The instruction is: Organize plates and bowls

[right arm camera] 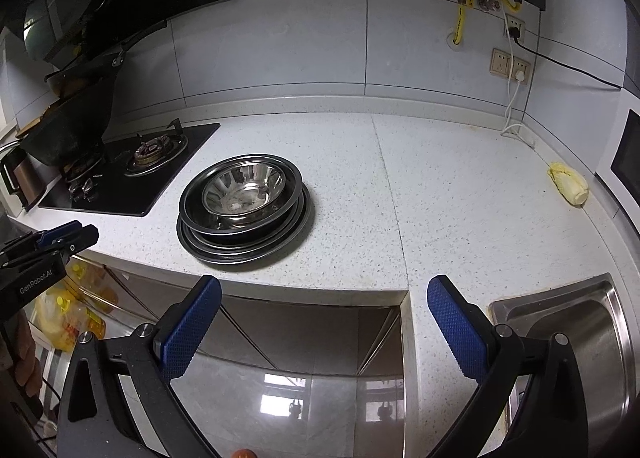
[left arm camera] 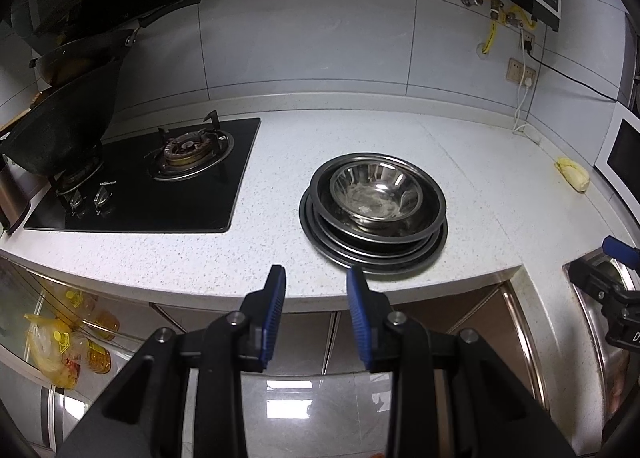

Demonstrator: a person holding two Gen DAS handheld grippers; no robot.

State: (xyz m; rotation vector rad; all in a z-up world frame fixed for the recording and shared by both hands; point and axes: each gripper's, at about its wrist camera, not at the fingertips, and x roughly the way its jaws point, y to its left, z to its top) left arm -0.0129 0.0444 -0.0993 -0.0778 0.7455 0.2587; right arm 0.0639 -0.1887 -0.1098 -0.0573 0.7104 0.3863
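Note:
A steel bowl (left arm camera: 376, 193) sits inside a stack of steel plates (left arm camera: 320, 213) on the white speckled counter; the bowl (right arm camera: 244, 189) and the plates (right arm camera: 192, 234) also show in the right wrist view. My left gripper (left arm camera: 316, 278) is open and empty, held off the counter's front edge, just short of the stack. My right gripper (right arm camera: 324, 290) is wide open and empty, in front of the counter edge, to the right of the stack. Each gripper shows in the other's view, the right one (left arm camera: 616, 258) and the left one (right arm camera: 68, 234).
A black gas hob (left arm camera: 160, 181) with a wok (left arm camera: 60, 129) lies left of the stack. A steel sink (right arm camera: 580, 338) is at the right. A yellow cloth (right arm camera: 568, 187) lies by the white microwave (left arm camera: 620, 153). Oil bottles (left arm camera: 80, 334) stand under the counter.

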